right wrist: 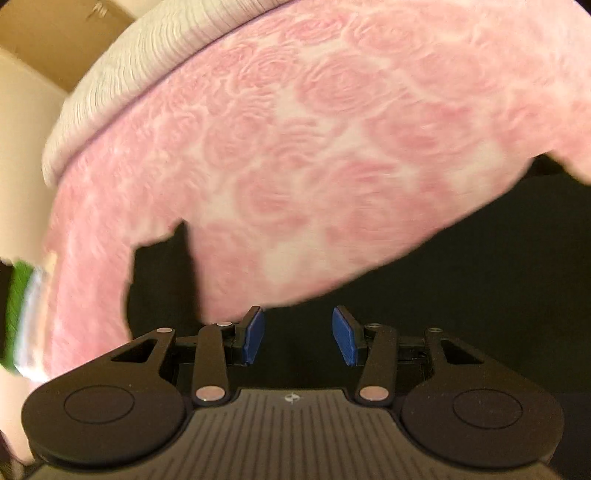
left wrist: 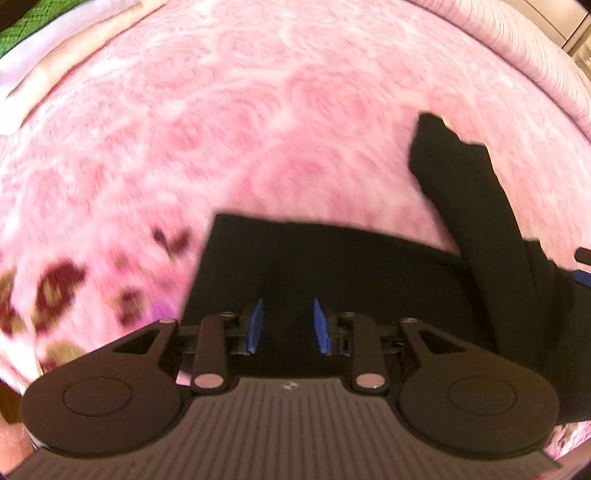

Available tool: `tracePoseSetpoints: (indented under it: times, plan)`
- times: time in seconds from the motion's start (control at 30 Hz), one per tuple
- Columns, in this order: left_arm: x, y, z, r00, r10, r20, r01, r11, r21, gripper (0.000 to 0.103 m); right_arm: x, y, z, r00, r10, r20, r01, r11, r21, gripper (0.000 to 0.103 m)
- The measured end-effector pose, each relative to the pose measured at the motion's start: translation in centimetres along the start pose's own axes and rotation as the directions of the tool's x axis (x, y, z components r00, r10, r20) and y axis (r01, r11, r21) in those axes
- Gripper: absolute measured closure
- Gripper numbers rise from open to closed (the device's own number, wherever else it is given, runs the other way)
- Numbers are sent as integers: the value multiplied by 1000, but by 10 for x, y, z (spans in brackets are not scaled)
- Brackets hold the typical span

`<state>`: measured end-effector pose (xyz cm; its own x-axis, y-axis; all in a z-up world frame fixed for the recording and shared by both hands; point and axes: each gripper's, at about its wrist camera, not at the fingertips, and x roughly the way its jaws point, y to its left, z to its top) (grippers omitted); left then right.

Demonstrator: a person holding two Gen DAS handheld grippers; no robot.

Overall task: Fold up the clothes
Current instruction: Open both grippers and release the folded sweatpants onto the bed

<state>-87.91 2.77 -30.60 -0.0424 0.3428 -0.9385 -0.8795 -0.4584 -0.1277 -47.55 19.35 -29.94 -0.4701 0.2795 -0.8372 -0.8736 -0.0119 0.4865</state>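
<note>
A black garment [left wrist: 351, 266] lies on a pink rose-patterned blanket [left wrist: 221, 129], with one long black part [left wrist: 461, 184] stretching up to the right. My left gripper [left wrist: 288, 325] hovers over the garment's near left corner, open, its blue pads apart with nothing between them. In the right wrist view the same black garment [right wrist: 480, 266] fills the lower right, and a black strip [right wrist: 162, 280] juts up at the left. My right gripper [right wrist: 298, 336] is open over the black cloth, nothing held. Both views are motion-blurred.
The blanket [right wrist: 314, 129] covers a bed with a pale ribbed mattress edge [right wrist: 122, 77]. Green and white fabric [left wrist: 33, 33] lies at the far left corner; green cloth [right wrist: 18, 306] shows at the left edge. Dark red flower prints [left wrist: 55, 291] mark the blanket's near left.
</note>
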Motion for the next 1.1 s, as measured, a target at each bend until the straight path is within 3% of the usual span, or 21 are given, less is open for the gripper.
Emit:
tracePoseSetpoints:
  times: [0.1, 0.2, 0.37, 0.43, 0.47, 0.67, 0.73, 0.77, 0.8, 0.83, 0.93, 1.03, 1.1]
  plan:
    - [1, 13, 13, 1000, -4, 4, 4, 1000, 0, 73, 19, 16, 4, 997, 73, -22, -72, 996, 47, 56]
    - [0, 30, 19, 1000, -20, -1, 20, 999, -41, 73, 46, 36, 7, 995, 88, -51, -87, 996, 35, 56]
    - [-4, 55, 16, 999, -39, -12, 38, 994, -102, 72, 57, 82, -23, 985, 150, -90, -161, 977, -137, 57]
    - [-8, 65, 14, 999, -52, -12, 50, 990, -135, 72, 58, 102, -38, 978, 175, -110, -196, 957, -214, 86]
    - [-10, 70, 12, 998, -60, -11, 57, 986, -154, 72, 58, 113, -46, 975, 187, -121, -213, 944, -252, 93]
    - [-32, 101, -6, 991, -130, -7, 122, 944, -308, 71, 61, 173, -91, 949, 249, -194, -312, 829, -465, 94]
    - [-38, 107, -13, 990, -142, -6, 132, 934, -332, 70, 62, 193, -107, 939, 263, -223, -343, 778, -526, 85]
    - [-41, 108, -17, 989, -148, -6, 138, 931, -338, 69, 64, 194, -123, 933, 248, -262, -354, 775, -524, 77]
    - [-42, 108, -21, 988, -156, -6, 145, 930, -338, 69, 65, 196, -139, 925, 233, -300, -363, 772, -522, 66]
    - [-44, 108, -25, 986, -167, -5, 156, 927, -341, 69, 66, 194, -150, 920, 215, -326, -364, 775, -517, 62]
    - [-40, 103, -33, 975, -222, 7, 211, 915, -345, 68, 61, 178, -172, 911, 175, -373, -355, 793, -495, 61]
    - [-31, 91, -36, 960, -278, 20, 267, 894, -360, 68, 50, 150, -164, 939, 108, -328, -260, 845, -467, 60]
    - [-22, 84, -34, 942, -331, 51, 324, 862, -390, 68, 39, 123, -151, 964, 43, -262, -158, 887, -434, 60]
